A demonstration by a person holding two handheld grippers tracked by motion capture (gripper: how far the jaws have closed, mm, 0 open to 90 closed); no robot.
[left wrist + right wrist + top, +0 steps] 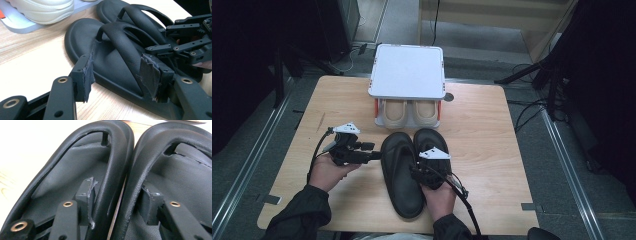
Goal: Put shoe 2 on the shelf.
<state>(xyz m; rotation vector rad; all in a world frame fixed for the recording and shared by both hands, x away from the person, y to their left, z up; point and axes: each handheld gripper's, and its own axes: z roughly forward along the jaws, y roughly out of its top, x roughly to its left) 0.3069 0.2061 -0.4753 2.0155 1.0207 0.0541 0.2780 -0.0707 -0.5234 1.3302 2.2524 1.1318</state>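
Two black flip-flop sandals lie side by side mid-table, the left sandal (401, 180) (110, 62) (75, 167) nearer me than the right sandal (430, 140) (180, 170). My left gripper (376, 156) (117, 77) comes in from the left, open. One of its pads (83, 77) is outside the sole's rim and the other is inside, so the left sandal's outer strap runs between them. My right gripper (418, 165) (118, 197) (190, 42) straddles the two neighbouring inner straps. Its pads (87, 195) rest against both straps, one pad inside each sandal.
A small shoe rack with a white top (408, 70) stands at the table's far edge. A pair of beige shoes (409, 114) (42, 10) sits on its lower shelf, just beyond the sandals' toes. Bare wood (492, 145) lies to the right and left.
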